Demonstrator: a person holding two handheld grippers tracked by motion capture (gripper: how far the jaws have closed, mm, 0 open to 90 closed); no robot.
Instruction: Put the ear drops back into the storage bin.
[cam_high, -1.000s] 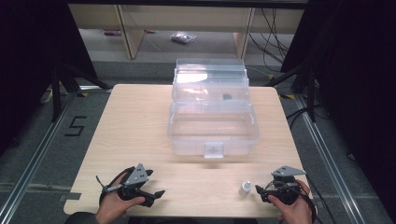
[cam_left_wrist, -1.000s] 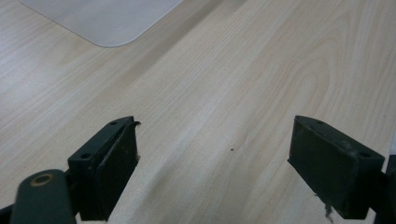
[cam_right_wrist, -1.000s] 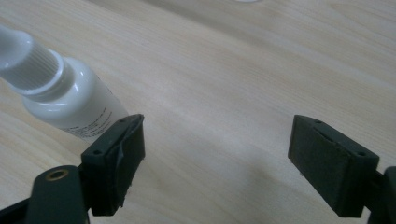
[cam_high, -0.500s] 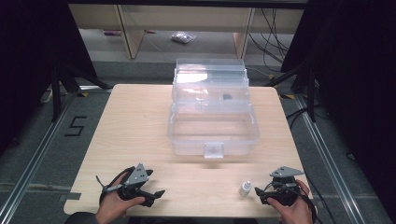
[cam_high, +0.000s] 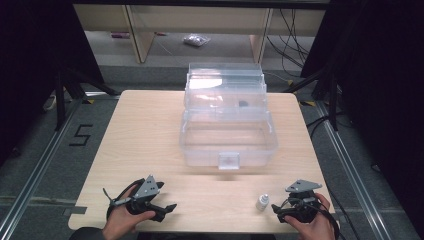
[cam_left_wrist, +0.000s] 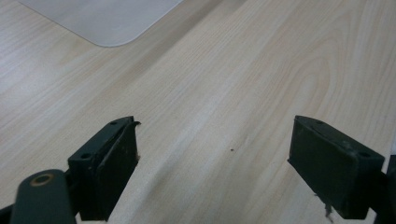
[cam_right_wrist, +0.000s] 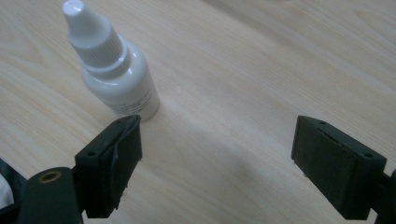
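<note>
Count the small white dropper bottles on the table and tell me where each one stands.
1. The dropper bottle stands upright near the table's front edge, just left of the right tool. None visible inside the clear box.

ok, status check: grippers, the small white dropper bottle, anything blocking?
Left gripper open, empty. Right gripper open, beside small white dropper bottle, not gripping; bottle upright on wooden table. Clear plastic storage box sits farther back, nothing between.

A pale wooden desk (cam_high: 150, 135) carried a clear plastic box (cam_high: 227, 135), its lid raised, at the far middle. A small bag (cam_high: 196, 40) lay on the floor beyond.
</note>
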